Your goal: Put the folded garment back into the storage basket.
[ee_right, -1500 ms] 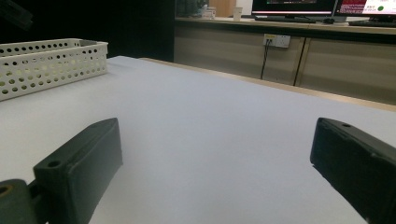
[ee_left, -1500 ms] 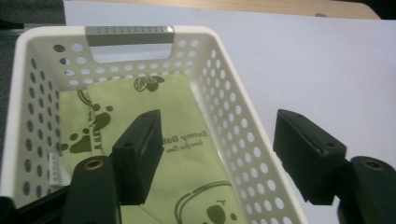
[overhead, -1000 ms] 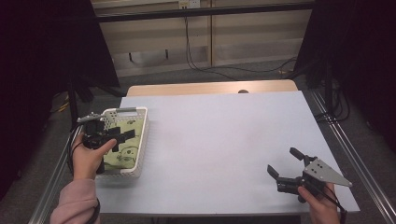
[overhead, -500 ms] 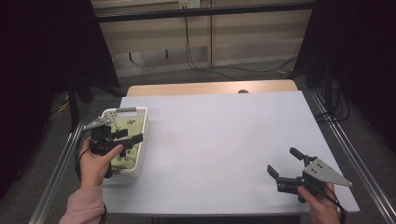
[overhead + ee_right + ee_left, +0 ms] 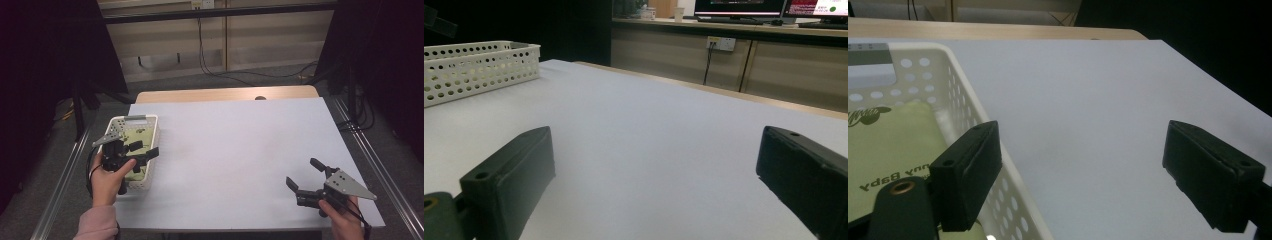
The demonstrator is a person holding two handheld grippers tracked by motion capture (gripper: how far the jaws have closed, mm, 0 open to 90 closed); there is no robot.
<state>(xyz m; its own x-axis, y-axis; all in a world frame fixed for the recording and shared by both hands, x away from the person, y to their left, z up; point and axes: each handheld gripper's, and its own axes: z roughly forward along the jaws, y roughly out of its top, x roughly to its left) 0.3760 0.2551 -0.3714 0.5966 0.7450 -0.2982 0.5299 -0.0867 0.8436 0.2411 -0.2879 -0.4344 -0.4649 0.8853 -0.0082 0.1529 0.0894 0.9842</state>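
A white perforated basket [image 5: 152,125] stands at the table's left edge, and a pale green packet [image 5: 140,133] lies inside it. My left gripper [image 5: 143,150] hovers over the basket's near right wall. It is open, and its jaws have just been opening with nothing between them. In the left gripper view the left gripper [image 5: 1088,182] has one jaw over the basket [image 5: 968,95] beside the packet [image 5: 893,145], the other over bare table. My right gripper [image 5: 305,174] rests open near the front right corner, and nothing lies between the right gripper's [image 5: 659,185] jaws.
The white table top [image 5: 235,145] stretches between the two hands. A wooden strip [image 5: 225,94] borders its far edge and metal rails [image 5: 370,155] run along its sides. The basket [image 5: 479,65] sits far off in the right gripper view.
The left hand has shifted right, carrying its gripper from over the basket's inside to its right wall, with the jaws spread wider. The right gripper has stayed put.
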